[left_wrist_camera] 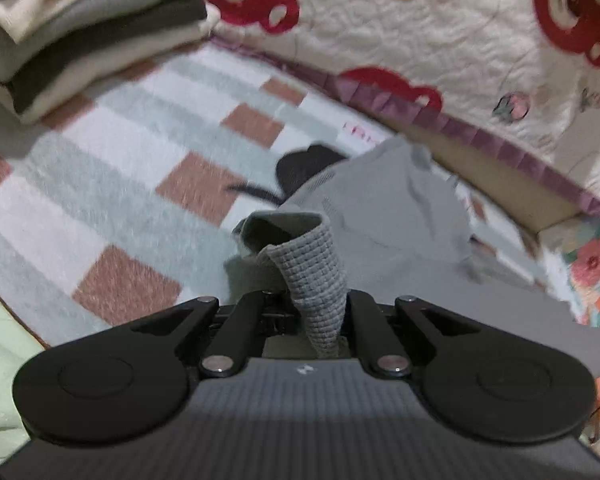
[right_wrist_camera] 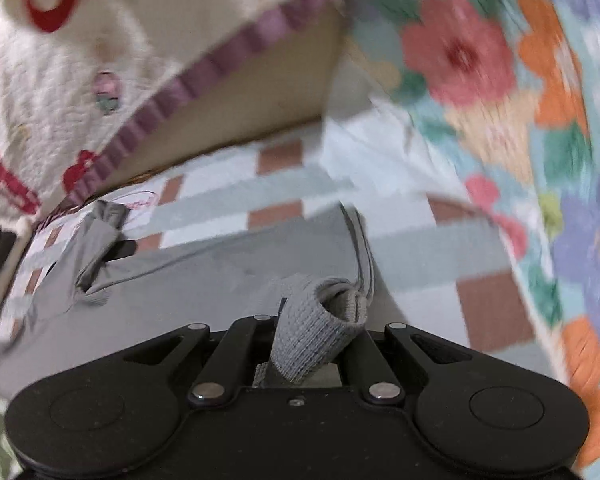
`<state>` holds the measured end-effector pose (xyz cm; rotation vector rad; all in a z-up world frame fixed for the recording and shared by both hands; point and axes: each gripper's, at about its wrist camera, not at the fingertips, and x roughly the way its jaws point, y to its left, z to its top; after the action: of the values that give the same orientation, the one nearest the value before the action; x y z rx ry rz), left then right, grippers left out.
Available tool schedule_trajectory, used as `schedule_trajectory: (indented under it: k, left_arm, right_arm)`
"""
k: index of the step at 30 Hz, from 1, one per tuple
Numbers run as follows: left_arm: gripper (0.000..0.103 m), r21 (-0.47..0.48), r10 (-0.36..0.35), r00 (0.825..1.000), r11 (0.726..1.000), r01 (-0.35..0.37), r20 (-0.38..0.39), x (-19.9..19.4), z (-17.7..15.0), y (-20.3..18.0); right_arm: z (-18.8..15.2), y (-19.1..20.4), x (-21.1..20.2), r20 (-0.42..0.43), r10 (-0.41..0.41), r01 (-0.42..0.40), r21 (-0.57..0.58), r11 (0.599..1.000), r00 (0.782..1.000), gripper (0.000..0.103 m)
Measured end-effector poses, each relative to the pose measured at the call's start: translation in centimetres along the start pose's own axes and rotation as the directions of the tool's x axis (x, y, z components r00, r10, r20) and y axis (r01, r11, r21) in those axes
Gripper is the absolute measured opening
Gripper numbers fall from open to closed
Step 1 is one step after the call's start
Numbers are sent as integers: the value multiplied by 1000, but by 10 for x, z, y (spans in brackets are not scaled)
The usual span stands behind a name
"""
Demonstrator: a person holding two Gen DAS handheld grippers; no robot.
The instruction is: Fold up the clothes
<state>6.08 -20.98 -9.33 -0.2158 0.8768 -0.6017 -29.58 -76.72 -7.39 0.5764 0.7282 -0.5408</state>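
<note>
Grey garment (left_wrist_camera: 380, 216) clenched by left gripper (left_wrist_camera: 318, 320), right gripper (right_wrist_camera: 312, 344) | folded stack (left_wrist_camera: 80, 36) left-view only

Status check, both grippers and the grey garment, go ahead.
Left gripper shut on grey garment. Right gripper shut on its ribbed edge. Nothing blocking; folded stack sits clear.

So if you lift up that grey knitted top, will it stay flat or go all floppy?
Probably floppy: the grey knitted top already curls and droops where the left gripper and right gripper pinch it. It likely won't slip out, since its waffle knit looks grippy. It seems light, bunching in soft wrinkles on the checked blanket.
</note>
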Motion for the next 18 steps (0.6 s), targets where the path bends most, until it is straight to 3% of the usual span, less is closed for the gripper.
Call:
schedule_trajectory:
  k: [3,10,14,18]
  left_arm:
    - [4,3,9,1000,1000,-9,11,-17,-4,0]
    - [4,-36,56,996,998,-59,-70,-12,-31,19]
    - [4,-32,55,996,998,-57,-67,-15,-29,22]
    - [6,-45,77,988,995,-84,-135,-2,-33,31]
  right_arm:
    - [-3,9,-16,17,-17,18,-79,997,1000,4]
    - [-15,17,1,-120,-86,67,-154,986,989,3]
    - [-21,30,-4,-185,-137,92,-232,968,973,3]
    - [-37,23,-2,-250,-173,118,-219,969,953,7]
